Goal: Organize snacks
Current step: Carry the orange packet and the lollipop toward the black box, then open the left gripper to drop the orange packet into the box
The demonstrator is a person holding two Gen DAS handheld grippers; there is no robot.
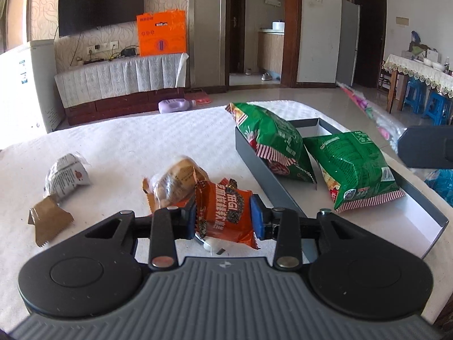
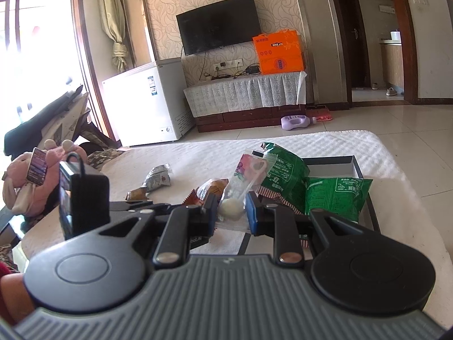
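A living room with a tiled floor is seen, with a dark television (image 2: 219,24) mounted on a patterned wall, a white chest freezer (image 2: 147,102) beside a low covered cabinet, and an orange box (image 2: 279,52) stood on that cabinet. The work surface is a table covered by a white quilted cloth (image 1: 127,141).

On the cloth a shallow grey box (image 1: 271,187) with a white inside is placed at the right. Two green snack bags are laid in it: one green bag (image 1: 269,138) rests over the far-left wall of the box, and the second green bag (image 1: 356,170) lies nearer, partly over the near edge. To the left, loose on the cloth, a clear bread packet (image 1: 175,184), a grey wrapped snack (image 1: 66,177) and a brown wrapper (image 1: 48,221) are found, well apart from the box.

The left gripper (image 1: 225,219) is closed on an orange snack packet (image 1: 229,215), which is pressed between its blue pads and is held just in front of the bread packet. The right gripper (image 2: 230,216) is closed on a clear packet with a pale round sweet (image 2: 240,189), held upright in front of the green bags, so part of them is hidden in the right wrist view.
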